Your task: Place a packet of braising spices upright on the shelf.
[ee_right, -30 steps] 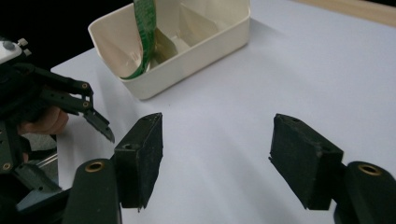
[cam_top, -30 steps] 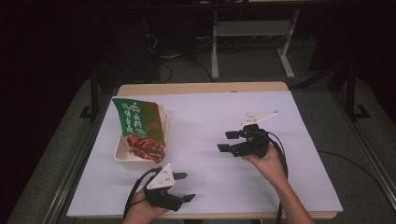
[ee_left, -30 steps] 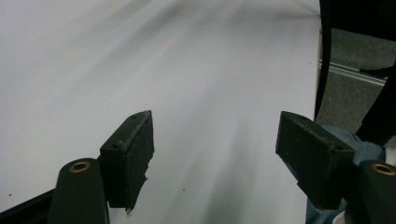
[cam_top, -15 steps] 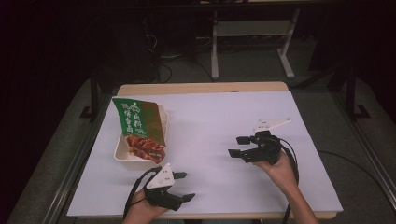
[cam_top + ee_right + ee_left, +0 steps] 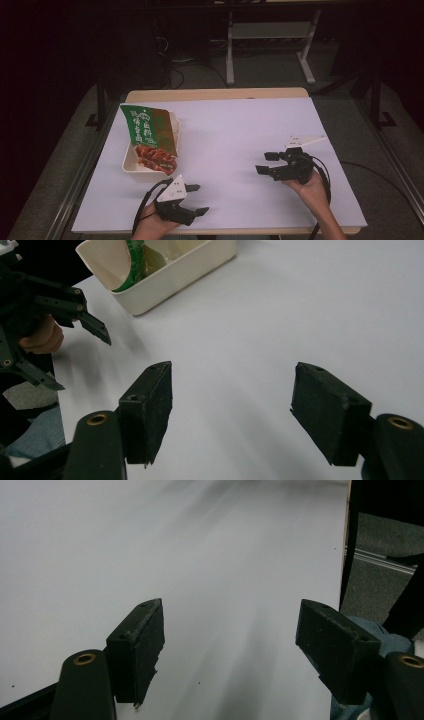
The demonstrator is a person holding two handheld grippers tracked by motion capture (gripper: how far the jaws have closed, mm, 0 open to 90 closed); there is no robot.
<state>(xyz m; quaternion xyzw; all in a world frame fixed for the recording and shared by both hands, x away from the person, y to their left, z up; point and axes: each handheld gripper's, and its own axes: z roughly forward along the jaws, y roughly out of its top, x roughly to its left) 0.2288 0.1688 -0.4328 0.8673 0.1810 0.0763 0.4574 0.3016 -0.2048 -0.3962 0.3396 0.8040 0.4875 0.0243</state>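
Two claws sit over the white-covered counter, each held in a hand. One shallow cream plastic tray lies at the counter's left side, and one green-and-red printed snack packet leans in it, covering most of the inside; whether anything lies beneath is hard to make out. The right gripper view cuts the tray off at the top. The left claw is spread wide and empty, just before the tray. The right claw, well apart from it, gapes empty too.
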